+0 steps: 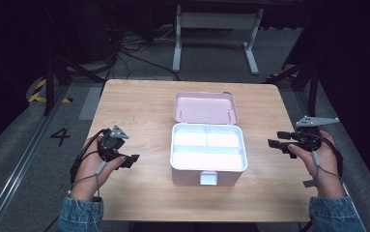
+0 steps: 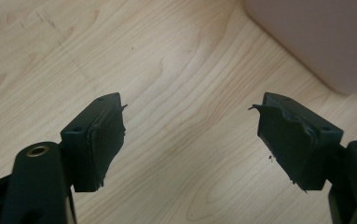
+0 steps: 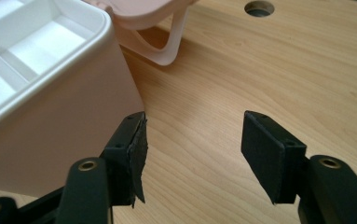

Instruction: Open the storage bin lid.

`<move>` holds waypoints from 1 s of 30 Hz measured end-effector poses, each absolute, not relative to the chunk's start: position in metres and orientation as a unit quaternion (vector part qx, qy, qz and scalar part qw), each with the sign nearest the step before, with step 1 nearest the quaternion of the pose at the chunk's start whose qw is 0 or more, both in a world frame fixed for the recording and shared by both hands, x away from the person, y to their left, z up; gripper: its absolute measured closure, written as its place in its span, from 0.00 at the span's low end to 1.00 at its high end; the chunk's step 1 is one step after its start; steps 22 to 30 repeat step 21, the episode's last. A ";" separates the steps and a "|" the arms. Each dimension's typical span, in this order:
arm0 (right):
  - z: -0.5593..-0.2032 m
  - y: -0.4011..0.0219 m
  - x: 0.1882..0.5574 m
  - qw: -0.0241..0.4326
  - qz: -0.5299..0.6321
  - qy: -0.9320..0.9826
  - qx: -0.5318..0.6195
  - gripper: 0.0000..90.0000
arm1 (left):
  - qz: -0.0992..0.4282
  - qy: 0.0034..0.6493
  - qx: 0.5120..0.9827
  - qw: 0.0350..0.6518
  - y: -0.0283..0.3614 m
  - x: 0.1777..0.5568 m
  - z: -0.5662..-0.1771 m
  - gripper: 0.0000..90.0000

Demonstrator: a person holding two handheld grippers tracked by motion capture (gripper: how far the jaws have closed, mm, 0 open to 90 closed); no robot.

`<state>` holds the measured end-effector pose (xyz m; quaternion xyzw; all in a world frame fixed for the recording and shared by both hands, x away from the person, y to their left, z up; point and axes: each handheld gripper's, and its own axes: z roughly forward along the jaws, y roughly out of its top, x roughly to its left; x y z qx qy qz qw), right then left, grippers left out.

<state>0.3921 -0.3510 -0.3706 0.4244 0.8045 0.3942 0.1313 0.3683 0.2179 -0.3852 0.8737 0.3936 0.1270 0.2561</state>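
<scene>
**Open pink box between two empty grippers**

Dark surroundings ring the pale wooden counter (image 1: 139, 104) in the high view; beyond its far edge we make out a white table frame (image 1: 216, 34) and tangled cables on the grey floor, the rest lost in shadow. At the centre of the frame stands the pink box (image 1: 207, 150), its lid (image 1: 206, 107) thrown back toward the upper part of the picture. The white tray inside is so bright that we cannot tell whether its compartments hold anything.

At lower left, our left hand (image 1: 93, 169) holds the left gripper (image 1: 130, 161) low over the counter, pointing right toward the box and well apart from it. In the left gripper view its jaws stand wide apart over bare wood, with one corner of the box cut off at upper right.

At right of the high view, our right hand (image 1: 320, 162) holds the right gripper (image 1: 275, 140) pointing left at the box. In the right gripper view its jaws are spread wide with nothing between them, the left one just beside the box wall; whether it touches, we cannot tell.
</scene>
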 end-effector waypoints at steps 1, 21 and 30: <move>-0.372 -0.351 0.393 0.128 0.392 0.805 0.426 0.46 | 0.124 0.395 0.875 0.250 0.218 0.369 -0.386 0.26; -0.396 -0.354 0.403 0.106 0.357 0.814 0.445 0.46 | 0.055 0.474 0.861 0.177 0.228 0.378 -0.417 0.25; -0.396 -0.354 0.403 0.106 0.357 0.814 0.445 0.46 | 0.055 0.474 0.861 0.177 0.228 0.378 -0.417 0.25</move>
